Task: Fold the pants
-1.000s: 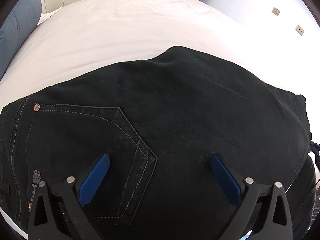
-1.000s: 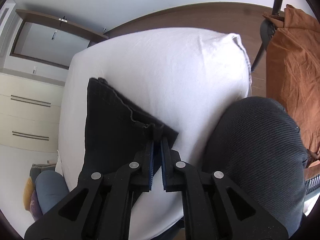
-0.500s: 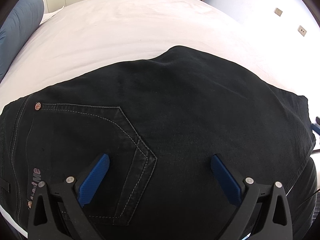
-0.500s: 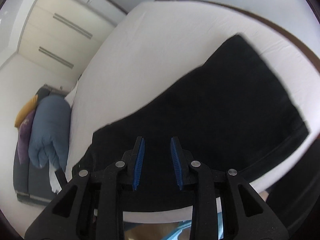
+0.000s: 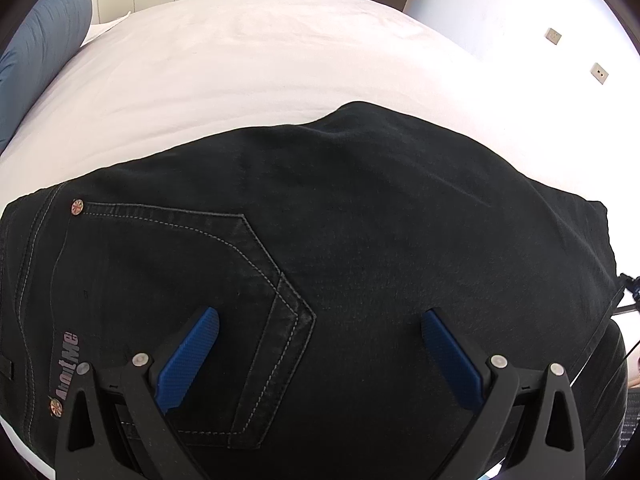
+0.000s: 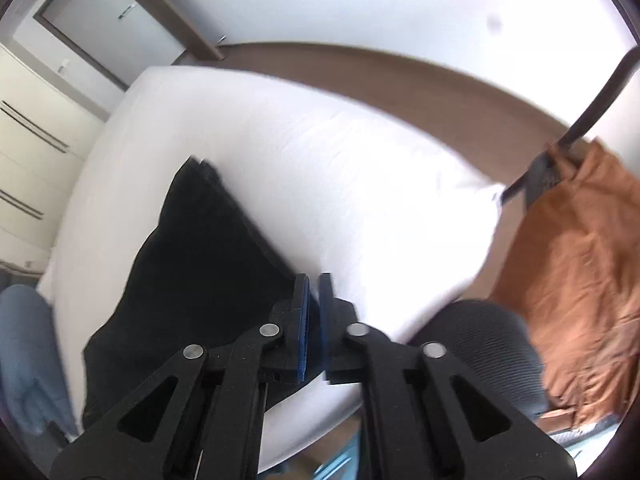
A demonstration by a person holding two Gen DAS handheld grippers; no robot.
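Your left gripper [image 5: 320, 344]: jaws spread wide, grasping nothing, hovering over black pants [image 5: 340, 248] near back pocket [image 5: 180, 300]; view unchanged from a second ago. Pants lie folded flat on white bed [image 5: 248, 60]. Your right gripper [image 6: 314, 312]: jaws closing, nearly together, nothing between them; half a second ago wider apart above pants, now swung back toward pants' near corner at bed edge.

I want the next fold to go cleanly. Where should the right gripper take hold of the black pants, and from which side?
Probably the near corner of the pants, where the hem ends just in front of the right gripper. It lies flat near the bed's edge, so come in low from that side and slide one finger under. Its jaws are closing with nothing visibly between them, so it must reopen first.
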